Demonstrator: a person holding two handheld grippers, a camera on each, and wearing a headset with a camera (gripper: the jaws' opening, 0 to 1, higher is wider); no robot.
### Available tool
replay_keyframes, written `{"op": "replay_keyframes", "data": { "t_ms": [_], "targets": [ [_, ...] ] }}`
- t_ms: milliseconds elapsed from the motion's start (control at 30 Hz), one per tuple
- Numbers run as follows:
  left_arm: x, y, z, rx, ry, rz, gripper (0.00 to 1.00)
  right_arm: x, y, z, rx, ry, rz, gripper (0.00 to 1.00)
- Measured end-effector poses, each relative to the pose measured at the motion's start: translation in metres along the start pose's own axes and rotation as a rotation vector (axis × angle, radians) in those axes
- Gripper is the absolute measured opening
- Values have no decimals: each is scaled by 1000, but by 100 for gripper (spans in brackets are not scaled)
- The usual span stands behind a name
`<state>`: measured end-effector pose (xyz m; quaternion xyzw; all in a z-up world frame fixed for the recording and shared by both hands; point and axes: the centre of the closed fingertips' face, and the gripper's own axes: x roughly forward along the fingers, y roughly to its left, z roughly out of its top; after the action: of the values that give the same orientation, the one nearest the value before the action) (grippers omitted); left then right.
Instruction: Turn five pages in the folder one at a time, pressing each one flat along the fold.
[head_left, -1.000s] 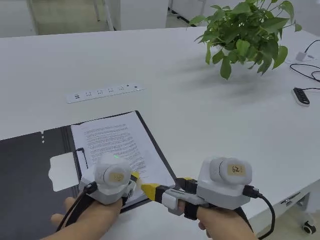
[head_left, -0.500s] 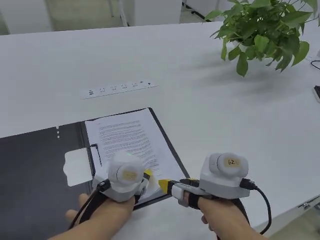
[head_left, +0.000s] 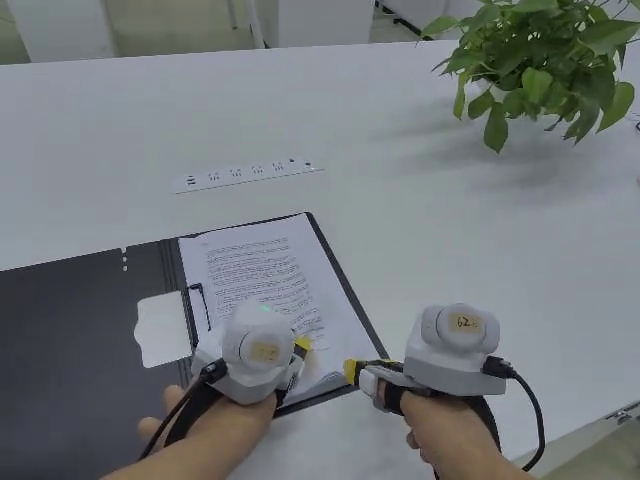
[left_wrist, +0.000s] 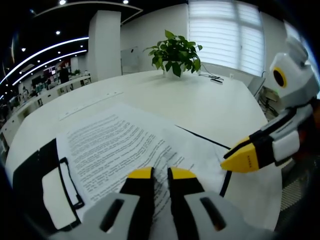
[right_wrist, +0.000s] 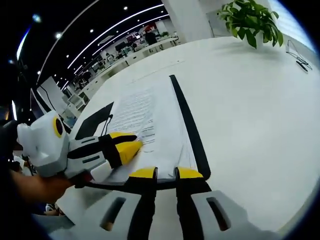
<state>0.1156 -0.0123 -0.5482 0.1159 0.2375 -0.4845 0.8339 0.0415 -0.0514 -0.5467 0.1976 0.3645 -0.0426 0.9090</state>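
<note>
The left gripper (left_wrist: 161, 173) had its jaws closed to a thin slit, poised over the near part of the page (left_wrist: 115, 145). The right gripper (right_wrist: 166, 172) had its jaws just as close together at the page's near right corner; I could not tell whether they pinched paper. The two grippers' tips were near each other. The folder (head_left: 70, 340) lay open by the worktop's (head_left: 450, 200) near edge. A power strip (head_left: 248, 172) lay beyond it, and a plant (head_left: 540, 55) stood toward the far right corner.
</note>
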Motion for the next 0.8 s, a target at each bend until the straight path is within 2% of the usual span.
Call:
{"op": "replay_keyframes", "data": {
  "t_ms": [67, 300, 433, 533, 700, 800],
  "targets": [
    [0, 0, 0, -1, 0, 0, 10, 0, -3, 0, -75, 12, -36, 9],
    [0, 0, 0, 1, 0, 1, 10, 2, -8, -1, -117, 25, -88, 0],
    [0, 0, 0, 3, 2, 1, 10, 1, -9, -1, -126, 29, -96, 0],
    [0, 0, 0, 4, 3, 0, 10, 0, -10, 0, -103, 20, -95, 0],
    [0, 0, 1, -5, 4, -1, 11, -6, -10, 4, -36, -24, -78, 0],
    [-2, -1, 1, -34, 6, -9, 12, -12, -7, 10, 34, -63, -55, 0]
  ]
}}
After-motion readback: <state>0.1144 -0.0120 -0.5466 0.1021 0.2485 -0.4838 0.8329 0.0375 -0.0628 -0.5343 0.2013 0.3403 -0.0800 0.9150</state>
